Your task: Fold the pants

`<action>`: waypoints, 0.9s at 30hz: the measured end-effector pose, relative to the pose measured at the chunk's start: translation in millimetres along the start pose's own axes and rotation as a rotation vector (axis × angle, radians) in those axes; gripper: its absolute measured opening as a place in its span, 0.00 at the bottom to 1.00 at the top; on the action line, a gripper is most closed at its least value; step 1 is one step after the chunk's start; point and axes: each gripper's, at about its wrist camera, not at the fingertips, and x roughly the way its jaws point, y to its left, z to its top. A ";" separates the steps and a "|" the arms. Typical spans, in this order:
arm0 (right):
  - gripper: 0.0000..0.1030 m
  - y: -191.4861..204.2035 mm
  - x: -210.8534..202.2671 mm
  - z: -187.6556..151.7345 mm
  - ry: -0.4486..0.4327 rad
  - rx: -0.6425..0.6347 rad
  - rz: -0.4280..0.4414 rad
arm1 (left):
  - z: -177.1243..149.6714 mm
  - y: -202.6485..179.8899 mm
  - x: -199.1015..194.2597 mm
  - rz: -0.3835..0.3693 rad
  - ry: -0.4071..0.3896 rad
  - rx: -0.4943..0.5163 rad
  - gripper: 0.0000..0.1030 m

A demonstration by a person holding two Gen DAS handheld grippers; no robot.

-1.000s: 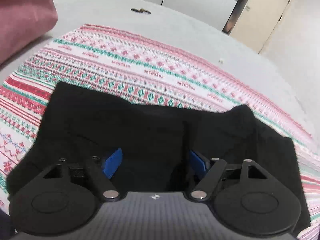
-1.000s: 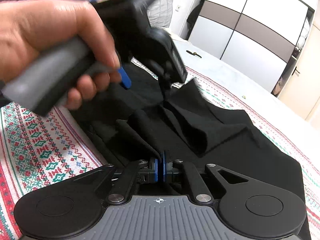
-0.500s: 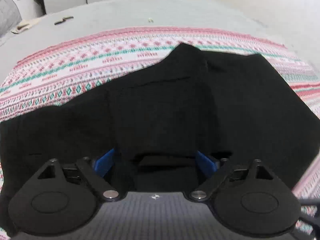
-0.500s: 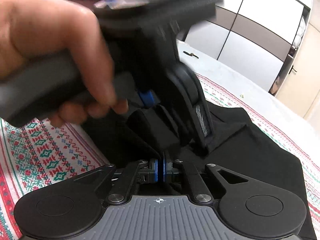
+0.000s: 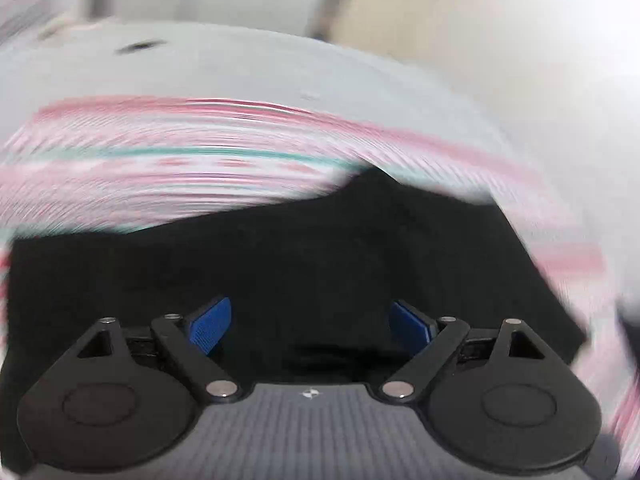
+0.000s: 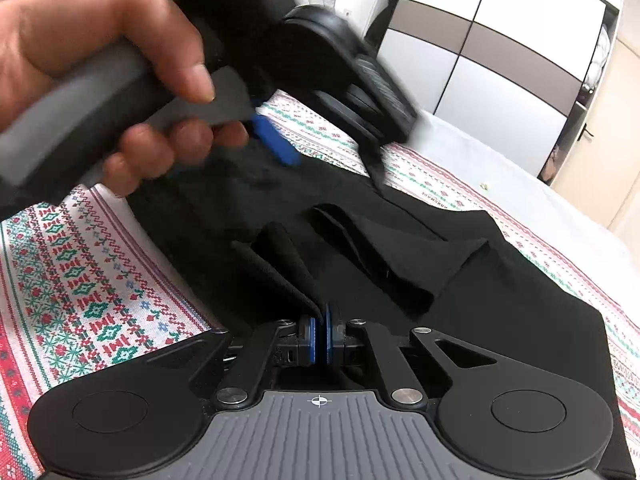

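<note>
The black pants (image 6: 500,280) lie on a red, green and white patterned cloth (image 6: 80,280) on the bed. My right gripper (image 6: 320,332) is shut on a raised fold of the pants at their near edge. My left gripper (image 5: 310,320) is open and empty, its blue pads wide apart just above the pants (image 5: 280,260); that view is blurred by motion. In the right wrist view the left gripper (image 6: 320,136) hovers over the far left part of the pants, held by a hand (image 6: 100,48).
The grey bedsheet (image 5: 280,64) stretches beyond the patterned cloth (image 5: 160,160). A small dark object (image 5: 138,46) lies on it far off. White and brown wardrobe doors (image 6: 500,52) stand behind the bed, with a beige door (image 6: 616,128) at the right.
The left gripper has swung quickly over the pants, still open, and has lifted away from the fabric. The right gripper keeps its hold on the fold.
</note>
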 end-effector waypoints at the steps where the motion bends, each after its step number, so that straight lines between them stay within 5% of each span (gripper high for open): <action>1: 0.05 2.5 -1.1 -1.3 -0.004 -0.002 -0.005 | -1.2 -13.4 6.2 0.006 0.024 0.074 1.00; 4: 0.06 8.0 -4.8 -4.4 -0.014 -0.007 -0.010 | -8.3 -49.2 28.9 0.024 0.114 0.247 1.00; 7: 0.06 11.7 -4.1 -7.3 -0.016 -0.025 -0.017 | -14.1 -66.6 44.5 0.123 0.140 0.369 1.00; 10: 0.06 15.0 -4.0 -8.3 -0.018 -0.032 -0.026 | -8.3 -50.6 37.5 0.254 0.086 0.282 1.00; 12: 0.06 18.3 -7.2 -8.7 -0.014 -0.021 -0.022 | 0.1 -22.7 33.0 0.429 0.057 0.130 1.00; 14: 0.05 15.7 -7.3 -7.2 -0.010 -0.008 -0.012 | 1.1 10.7 20.9 0.491 0.040 -0.045 1.00; 20: 0.05 8.6 -8.4 -1.7 -0.005 0.036 0.002 | -6.1 81.2 -17.7 0.362 -0.050 -0.457 1.00; 27: 0.05 -7.4 -10.4 11.1 -0.025 0.155 0.009 | -12.3 73.9 -12.1 0.111 0.036 -0.530 1.00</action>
